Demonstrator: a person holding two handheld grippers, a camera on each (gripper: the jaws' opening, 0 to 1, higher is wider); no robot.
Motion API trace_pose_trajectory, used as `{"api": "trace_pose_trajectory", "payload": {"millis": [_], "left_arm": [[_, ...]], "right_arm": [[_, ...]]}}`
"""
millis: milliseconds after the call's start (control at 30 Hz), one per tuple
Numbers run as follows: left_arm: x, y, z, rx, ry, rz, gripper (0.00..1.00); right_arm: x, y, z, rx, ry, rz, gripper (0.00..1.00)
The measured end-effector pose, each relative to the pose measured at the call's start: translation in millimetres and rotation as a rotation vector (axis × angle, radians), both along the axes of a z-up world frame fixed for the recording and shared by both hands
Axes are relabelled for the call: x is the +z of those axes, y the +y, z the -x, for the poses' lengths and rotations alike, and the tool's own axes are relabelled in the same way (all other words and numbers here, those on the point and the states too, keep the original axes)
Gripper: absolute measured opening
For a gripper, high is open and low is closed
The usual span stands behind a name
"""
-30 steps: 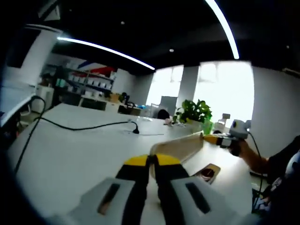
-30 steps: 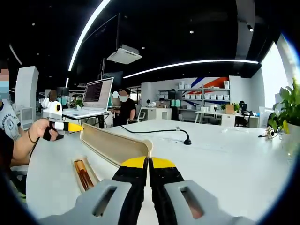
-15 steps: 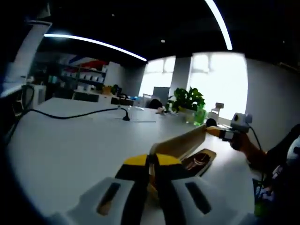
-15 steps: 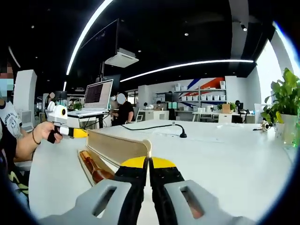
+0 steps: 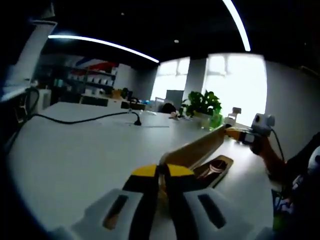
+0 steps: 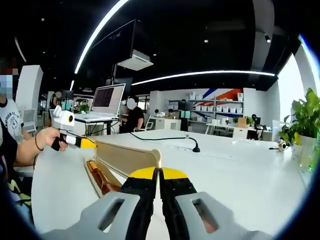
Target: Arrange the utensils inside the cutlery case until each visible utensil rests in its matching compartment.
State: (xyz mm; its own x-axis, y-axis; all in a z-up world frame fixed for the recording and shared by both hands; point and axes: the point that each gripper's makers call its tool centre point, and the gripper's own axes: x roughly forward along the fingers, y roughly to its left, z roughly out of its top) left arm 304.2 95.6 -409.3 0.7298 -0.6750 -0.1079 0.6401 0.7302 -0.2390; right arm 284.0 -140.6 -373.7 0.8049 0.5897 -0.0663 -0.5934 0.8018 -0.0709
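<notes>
Both hand-held grippers pinched the cutlery case's lid (image 5: 197, 149) by opposite ends: left hand-held gripper (image 5: 161, 172) at one, right hand-held gripper (image 6: 159, 173) at the other. The lid's long axis ran between them. The case (image 6: 95, 176) lay on the tabletop (image 6: 235, 170) beneath, utensils inside.

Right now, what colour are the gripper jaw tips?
Yellow tips on black jaws, clearest on the right gripper in the right gripper view.

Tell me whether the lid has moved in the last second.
Yes. In the right gripper view the lid has swung up off the tray on the table, baring more of it.
</notes>
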Motion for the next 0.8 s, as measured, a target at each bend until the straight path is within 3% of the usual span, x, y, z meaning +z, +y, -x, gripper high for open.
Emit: {"api": "trace_pose_trajectory", "payload": {"millis": [400,600,800], "left_arm": [[-4.8,-6,3.6,-0.014,0.002,-0.013,0.05],[12.5,-7,4.7,-0.02,-0.045,0.018,0.05],[13.4,-5,-3.4,-0.022,-0.065,-0.049,0.05]], "right_arm": [[-21.8,-7,8,0.002,0.056,-0.022,0.01],[-19.1,-8,7,0.008,0.025,-0.003,0.02],[-25.0,-4,3,0.016,0.027,0.025,0.02]]}}
